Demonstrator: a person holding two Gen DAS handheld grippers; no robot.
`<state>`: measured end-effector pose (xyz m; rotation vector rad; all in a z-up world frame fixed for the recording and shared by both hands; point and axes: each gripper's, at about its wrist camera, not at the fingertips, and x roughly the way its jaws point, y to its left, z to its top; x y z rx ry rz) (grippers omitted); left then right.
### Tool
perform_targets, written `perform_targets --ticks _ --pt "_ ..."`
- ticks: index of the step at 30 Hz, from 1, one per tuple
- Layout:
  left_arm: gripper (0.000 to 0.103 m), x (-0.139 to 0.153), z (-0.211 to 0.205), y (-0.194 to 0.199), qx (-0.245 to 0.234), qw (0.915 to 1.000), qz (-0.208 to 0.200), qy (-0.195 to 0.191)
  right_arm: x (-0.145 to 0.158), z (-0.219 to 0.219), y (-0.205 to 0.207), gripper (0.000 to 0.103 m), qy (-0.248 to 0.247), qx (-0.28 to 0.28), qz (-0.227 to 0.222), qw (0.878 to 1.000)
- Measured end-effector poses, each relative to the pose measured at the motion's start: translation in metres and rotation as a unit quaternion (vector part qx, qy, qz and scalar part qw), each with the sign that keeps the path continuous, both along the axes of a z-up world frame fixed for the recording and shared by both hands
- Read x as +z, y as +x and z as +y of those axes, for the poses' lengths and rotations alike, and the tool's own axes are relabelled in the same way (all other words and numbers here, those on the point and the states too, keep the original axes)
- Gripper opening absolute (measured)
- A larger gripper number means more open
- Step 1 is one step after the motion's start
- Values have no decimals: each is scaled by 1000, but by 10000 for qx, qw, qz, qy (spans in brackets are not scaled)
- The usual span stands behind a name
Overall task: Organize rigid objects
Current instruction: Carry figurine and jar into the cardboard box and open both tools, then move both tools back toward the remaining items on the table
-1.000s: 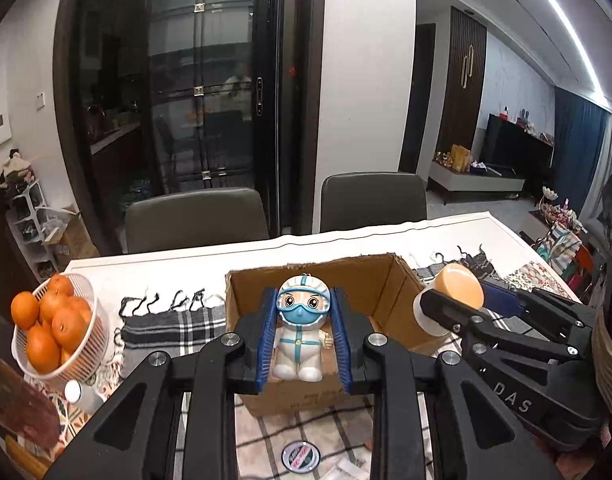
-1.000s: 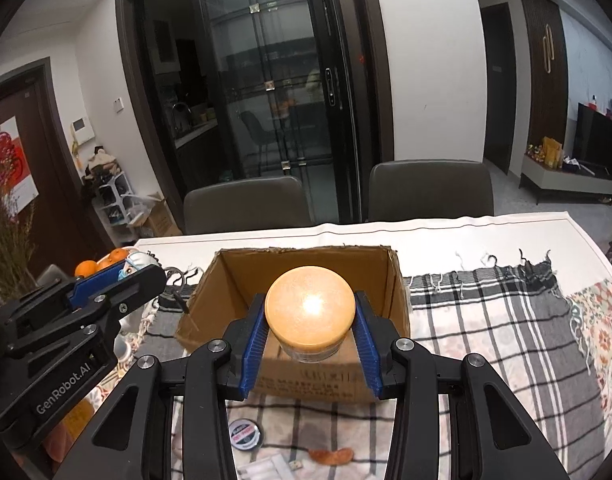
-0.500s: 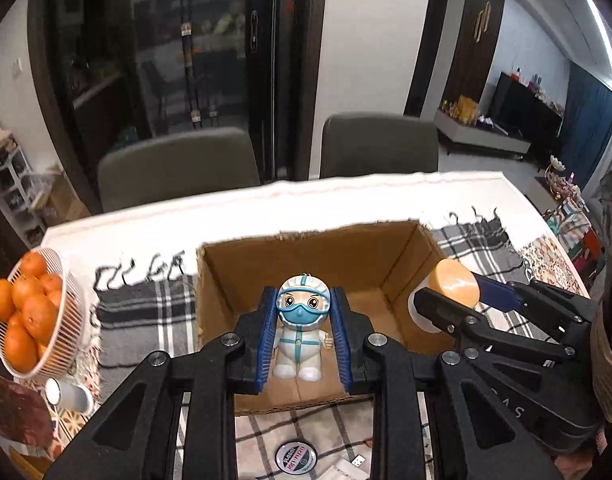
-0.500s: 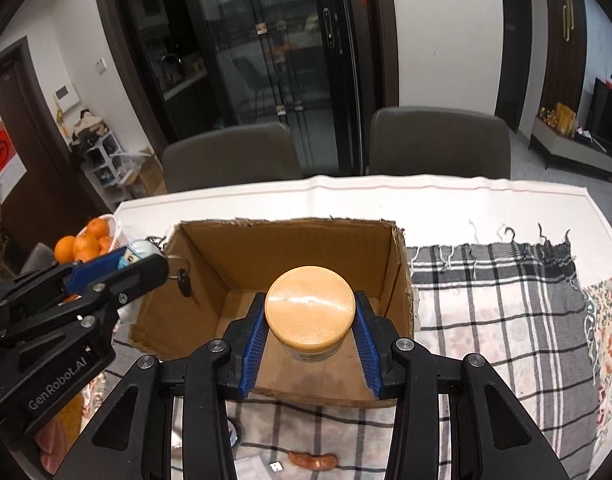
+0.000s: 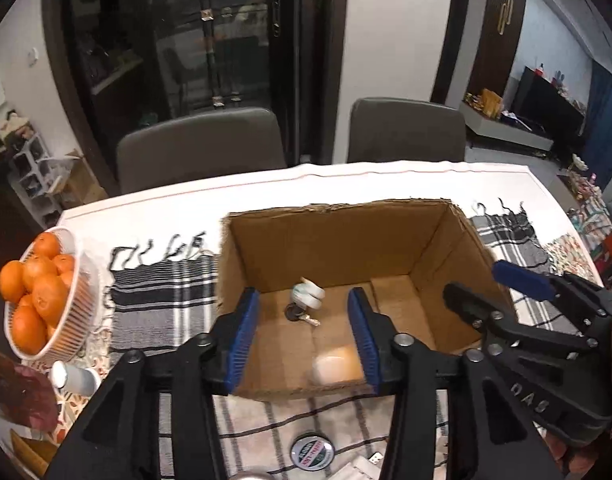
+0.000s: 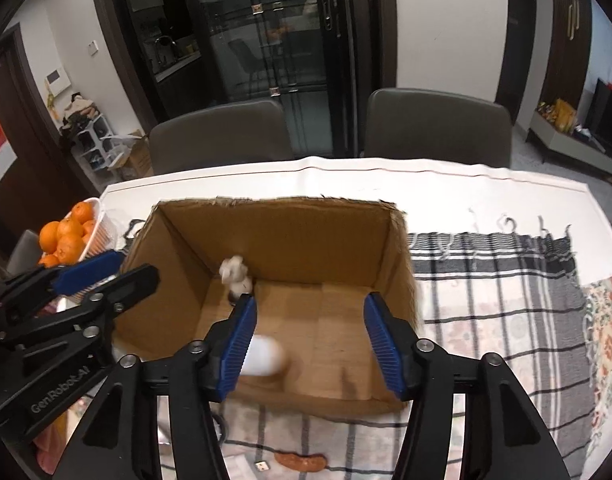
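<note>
An open cardboard box point(image 5: 337, 210) point(image 6: 274, 202) stands on the table under both grippers. My left gripper point(image 5: 304, 336) hangs over it, jaws opening, with nothing pressed between the blue pads. The small white and blue figurine point(image 5: 307, 296) point(image 6: 234, 274) is a blur inside the box, near a key point(image 5: 302, 316). My right gripper point(image 6: 311, 344) point(image 5: 489, 290) is also opening over the box. The orange-lidded jar point(image 6: 264, 360) point(image 5: 335, 368) is a blur low in the box, free of the pads. In the right wrist view the left gripper point(image 6: 114, 276) shows at the left.
A white basket of oranges point(image 5: 38, 292) point(image 6: 70, 236) stands left of the box. A plaid cloth point(image 5: 158, 292) point(image 6: 497, 272) lies under and beside the box. A round tin point(image 5: 311, 450) and a small white bottle point(image 5: 74, 378) lie nearer. Two chairs point(image 5: 202, 148) stand behind the table.
Both grippers came down over the box, then let go. The figurine left the left pads and the jar left the right pads; both now sit blurred inside the box.
</note>
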<state>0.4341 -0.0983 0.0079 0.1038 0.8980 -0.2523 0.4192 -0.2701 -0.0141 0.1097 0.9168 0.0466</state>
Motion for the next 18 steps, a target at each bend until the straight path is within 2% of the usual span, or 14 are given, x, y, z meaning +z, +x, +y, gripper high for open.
perform_targets --ticks 7,18 --pt "58 12 8 -37 118 9991 -382 129 18 -2 -35 69 -197 -287 -390 9986" --pt "58 20 -3 -102 44 9966 -758 324 25 -10 -104 69 -217 -475 -762 9957"
